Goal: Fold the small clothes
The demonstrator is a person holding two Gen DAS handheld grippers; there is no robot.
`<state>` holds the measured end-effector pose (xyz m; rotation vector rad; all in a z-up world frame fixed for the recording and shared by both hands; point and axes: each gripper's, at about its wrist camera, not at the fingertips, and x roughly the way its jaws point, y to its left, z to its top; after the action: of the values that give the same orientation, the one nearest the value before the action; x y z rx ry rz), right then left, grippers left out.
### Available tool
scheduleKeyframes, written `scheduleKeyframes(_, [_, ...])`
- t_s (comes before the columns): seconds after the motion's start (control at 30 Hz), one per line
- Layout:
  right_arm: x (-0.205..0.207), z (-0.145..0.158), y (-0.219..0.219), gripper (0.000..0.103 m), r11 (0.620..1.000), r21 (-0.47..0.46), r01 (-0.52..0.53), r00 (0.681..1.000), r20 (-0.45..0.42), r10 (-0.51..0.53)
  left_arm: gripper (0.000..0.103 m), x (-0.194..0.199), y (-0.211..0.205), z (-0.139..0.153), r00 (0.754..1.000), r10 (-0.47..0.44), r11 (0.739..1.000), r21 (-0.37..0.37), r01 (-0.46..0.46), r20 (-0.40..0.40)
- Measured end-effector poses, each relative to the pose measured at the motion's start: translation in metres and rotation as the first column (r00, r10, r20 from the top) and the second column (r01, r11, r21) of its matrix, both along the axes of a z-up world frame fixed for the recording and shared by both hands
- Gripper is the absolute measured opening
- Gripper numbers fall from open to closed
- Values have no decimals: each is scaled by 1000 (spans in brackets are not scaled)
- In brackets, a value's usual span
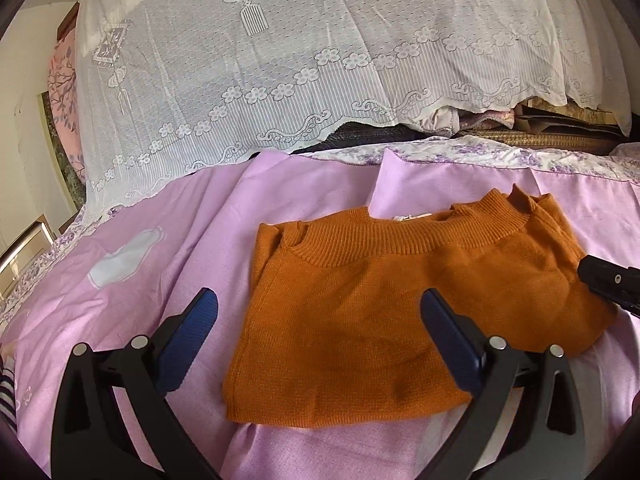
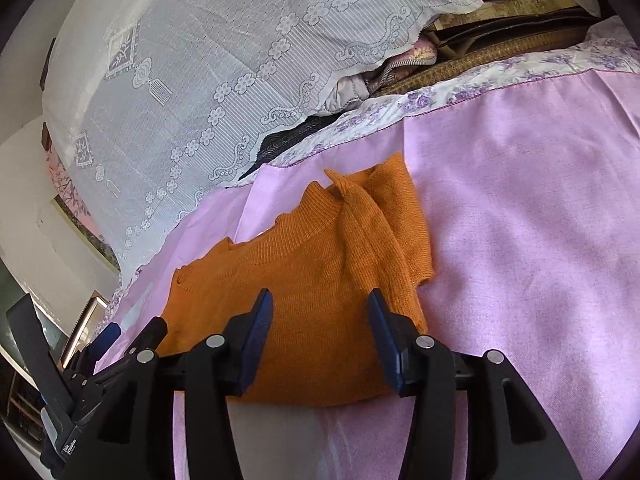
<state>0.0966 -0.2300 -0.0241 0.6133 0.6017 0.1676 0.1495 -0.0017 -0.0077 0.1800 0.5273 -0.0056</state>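
A small orange knit sweater (image 1: 380, 300) lies folded on a pink bedsheet (image 1: 160, 240), its ribbed collar toward the far side. My left gripper (image 1: 320, 308) is open over its near left part, holding nothing. My right gripper (image 2: 320, 308) is open over the sweater's (image 2: 304, 280) near right part, also empty. A tip of the right gripper (image 1: 608, 284) shows at the right edge of the left wrist view. The left gripper (image 2: 104, 344) shows at the lower left of the right wrist view.
A white lace cover (image 1: 280, 60) drapes over a tall pile behind the sheet. A floral border (image 2: 440, 96) edges the sheet at the back. Dark and woven items (image 2: 500, 40) lie under the lace. A white patch (image 1: 120, 260) marks the sheet on the left.
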Motion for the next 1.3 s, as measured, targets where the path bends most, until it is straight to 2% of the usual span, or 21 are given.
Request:
scheduleKeyframes(0.33, [-35,-10,-23,51,996,59,67,998,-22,-66,99,-23,-1,0,1000,-2,1000,-2,2,4])
scheduleKeyframes(0.6, [-48,-23,-40,51,985,144,92,995,-61,-84,99,-45,-3,-3,1000,-3,1000,11,3,7])
scheduleKeyframes(0.83, [-47,-25,-38,53,987,143,76,996,-66,-67,99,-60,-15,-6,1000,-26,998,49,25,10])
scheduleKeyframes(0.97, [-40,-25,-41,55,986,154,65,996,-76,-54,99,-62,-29,-12,999,-53,993,107,52,1])
scheduleKeyframes(1.3, [-18,-31,-49,60,976,217,24,995,-96,-3,99,-56,-48,-25,995,-85,980,175,95,-61])
